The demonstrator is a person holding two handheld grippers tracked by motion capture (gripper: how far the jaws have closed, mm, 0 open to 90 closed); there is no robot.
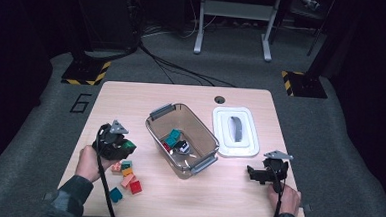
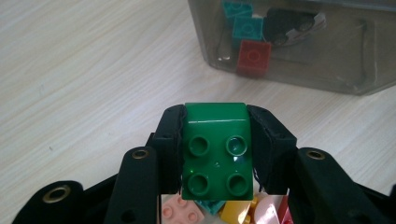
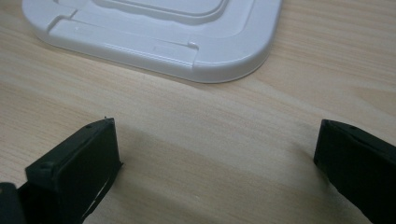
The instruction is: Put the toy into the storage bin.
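My left gripper (image 1: pixel 125 146) is shut on a dark green four-stud brick (image 2: pixel 215 150), both jaws pressing its sides, held above the table at the left. Under it lies a small pile of loose bricks (image 1: pixel 125 177) in pink, orange, red and teal. A clear plastic bin (image 1: pixel 181 138) stands in the middle of the table, to the right of the held brick; inside it are teal bricks (image 2: pixel 243 24), a red brick (image 2: pixel 253 57) and a small black and white toy. My right gripper (image 3: pixel 217 158) rests low at the table's right front, jaws wide apart with nothing between them.
The bin's white lid (image 1: pixel 235 132) lies flat to the right of the bin, just beyond my right gripper. A cable hole (image 1: pixel 219 99) sits near the table's far edge. Bare wood lies between the bin and the table's front edge.
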